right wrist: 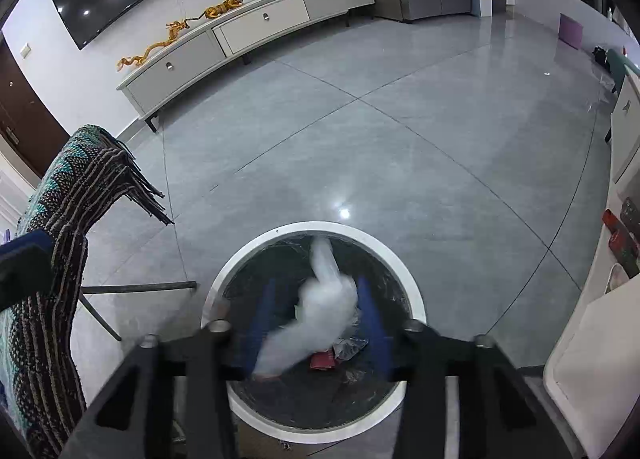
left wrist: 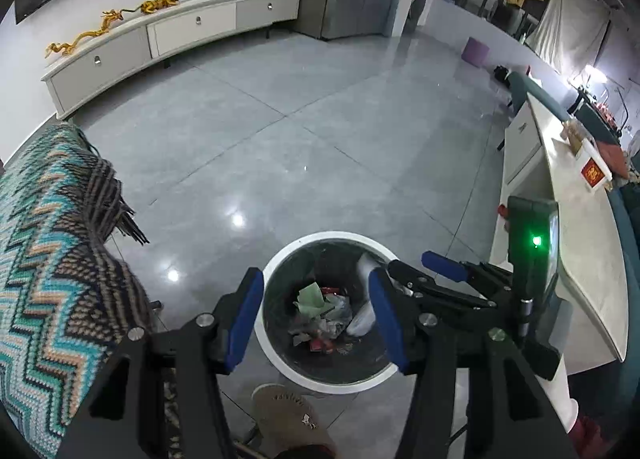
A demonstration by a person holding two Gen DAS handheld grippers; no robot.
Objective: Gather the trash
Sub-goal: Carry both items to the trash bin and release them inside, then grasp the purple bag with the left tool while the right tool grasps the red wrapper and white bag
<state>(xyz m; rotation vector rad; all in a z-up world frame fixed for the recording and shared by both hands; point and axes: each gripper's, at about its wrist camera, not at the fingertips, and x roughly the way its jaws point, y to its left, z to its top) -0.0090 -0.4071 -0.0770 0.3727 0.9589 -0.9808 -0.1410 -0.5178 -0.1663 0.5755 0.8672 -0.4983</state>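
Observation:
A round trash bin with a white rim [left wrist: 280, 259] [right wrist: 404, 263] and a black liner stands on the floor right below both grippers. Crumpled wrappers, a green scrap [left wrist: 310, 297] and red bits lie inside. My left gripper [left wrist: 316, 319] hangs open over the bin with nothing between its blue pads. My right gripper [right wrist: 318, 319] is over the same bin, jaws apart. A white plastic bag [right wrist: 324, 307], blurred, sits between its fingers, apparently loose and over the bin's mouth. From the left wrist view the right gripper [left wrist: 424, 271] comes in from the right beside that white bag [left wrist: 364, 319].
A chair draped with a zigzag knitted blanket [left wrist: 52, 279] [right wrist: 60, 239] stands close on the left. A white table [left wrist: 580, 243] with a red-and-white box [left wrist: 594, 173] runs along the right. A slippered foot [left wrist: 288, 415] is just before the bin. Grey tiled floor stretches to a TV cabinet [left wrist: 180, 35].

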